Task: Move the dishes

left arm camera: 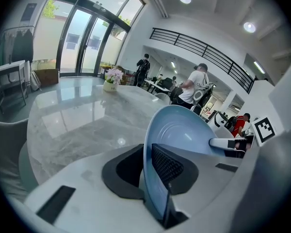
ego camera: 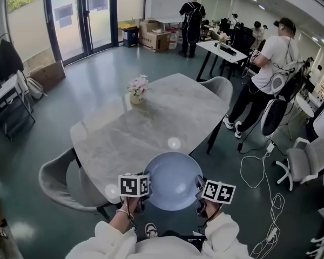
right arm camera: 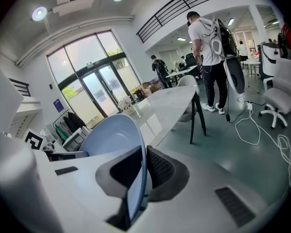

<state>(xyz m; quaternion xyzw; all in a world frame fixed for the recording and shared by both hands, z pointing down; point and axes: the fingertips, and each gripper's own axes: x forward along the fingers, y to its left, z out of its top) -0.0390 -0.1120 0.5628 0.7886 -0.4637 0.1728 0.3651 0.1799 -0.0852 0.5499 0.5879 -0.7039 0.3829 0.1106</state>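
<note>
Over the near edge of the grey marbled table [ego camera: 151,124], I have the pale blue dish [ego camera: 173,181] pinched between both tools. As for writing, all I can make out is pattern rather than text: black-and-white square markers on the cube of the left gripper [ego camera: 146,192] and on the cube of the right gripper [ego camera: 198,193]. A small blue sign [right arm camera: 58,104] beside the glass doors, seen in the right gripper view, is too small to read.

The dish is round, deep and glossy, with faint concentric rings in its well and a thin rim. In the left gripper view that rim stands edge-on between the jaws. They are drawn narrow onto it, with the ribbed pad against the inner face and the other pad against the outside. The right gripper view shows the same hold on the opposite rim, jaws close together and clamped on it.

I cannot see the underside of the dish. From above I cannot tell whether it rests on the tabletop or hangs clear. In the head view the cubes cover the jaw tips, and my white sleeves [ego camera: 113,242] are cut off at the bottom edge. A flower pot [ego camera: 137,92] stands farther up the table, well apart from the dish.
</note>
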